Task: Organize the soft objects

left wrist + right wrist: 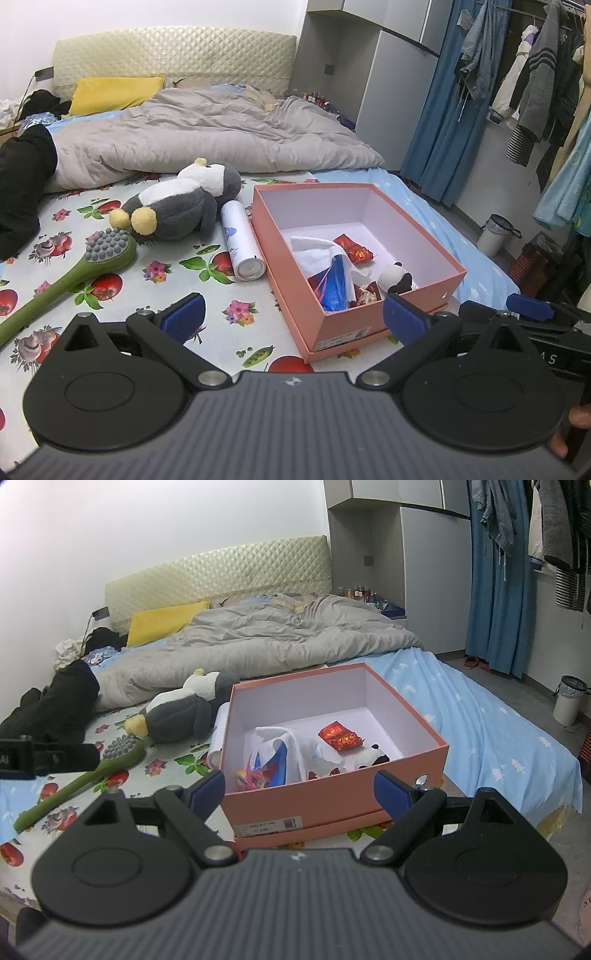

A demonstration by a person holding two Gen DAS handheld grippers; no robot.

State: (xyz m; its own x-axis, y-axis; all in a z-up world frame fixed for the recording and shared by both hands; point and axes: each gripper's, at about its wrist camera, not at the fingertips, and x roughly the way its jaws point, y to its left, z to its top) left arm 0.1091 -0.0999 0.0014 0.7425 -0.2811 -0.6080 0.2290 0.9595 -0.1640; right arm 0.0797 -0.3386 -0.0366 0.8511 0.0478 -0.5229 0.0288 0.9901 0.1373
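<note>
A: Where is the penguin plush [181, 206]?
B: On the bed [207, 280], left of the pink box [369, 325], beyond the left tool [295, 317].
A: Both tools?
B: Jaws apart, empty; the right tool [299, 794] faces the box.

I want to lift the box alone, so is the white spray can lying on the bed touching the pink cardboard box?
Cannot tell. In the left wrist view the white spray can lies right beside the pink cardboard box, with no plain gap or contact visible.
</note>
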